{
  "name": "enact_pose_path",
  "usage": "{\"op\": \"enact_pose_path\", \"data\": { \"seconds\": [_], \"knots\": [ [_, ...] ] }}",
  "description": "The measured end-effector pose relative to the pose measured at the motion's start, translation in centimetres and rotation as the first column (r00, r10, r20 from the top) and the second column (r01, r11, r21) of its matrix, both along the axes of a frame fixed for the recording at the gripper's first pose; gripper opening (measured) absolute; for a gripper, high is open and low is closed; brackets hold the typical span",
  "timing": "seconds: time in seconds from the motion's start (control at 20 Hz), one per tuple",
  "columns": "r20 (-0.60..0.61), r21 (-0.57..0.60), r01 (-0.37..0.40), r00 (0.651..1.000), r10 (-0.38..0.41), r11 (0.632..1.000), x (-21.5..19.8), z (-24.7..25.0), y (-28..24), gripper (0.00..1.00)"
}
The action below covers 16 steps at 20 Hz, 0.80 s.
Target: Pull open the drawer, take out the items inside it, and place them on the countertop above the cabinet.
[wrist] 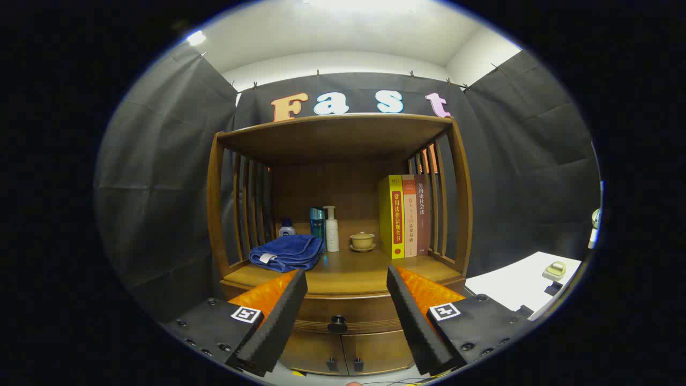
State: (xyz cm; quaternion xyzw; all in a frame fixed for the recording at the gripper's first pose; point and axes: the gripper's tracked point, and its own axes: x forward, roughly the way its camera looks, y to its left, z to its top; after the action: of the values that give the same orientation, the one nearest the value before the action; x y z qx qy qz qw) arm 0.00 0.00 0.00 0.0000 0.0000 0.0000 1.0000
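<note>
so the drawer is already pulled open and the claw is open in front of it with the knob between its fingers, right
Not quite: in the gripper view the drawer is closed, its front flush with the cabinet. The rest holds: the claw is open in front of it, and the knob sits between its fingers.

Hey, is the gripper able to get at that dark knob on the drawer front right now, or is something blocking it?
Probably yes. The gripper is open, and the drawer knob sits in the gap between its fingers, some way ahead, with nothing in front of it. The drawer looks shut.
</note>
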Motion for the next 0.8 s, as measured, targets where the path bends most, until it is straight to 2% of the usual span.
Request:
{"op": "enact_pose_path", "data": {
  "seconds": [0.8],
  "knots": [
    [-0.021,-0.006,-0.02,1.0,0.02,1.0,0.72,-0.32,0.89,0.98]
  ]
}}
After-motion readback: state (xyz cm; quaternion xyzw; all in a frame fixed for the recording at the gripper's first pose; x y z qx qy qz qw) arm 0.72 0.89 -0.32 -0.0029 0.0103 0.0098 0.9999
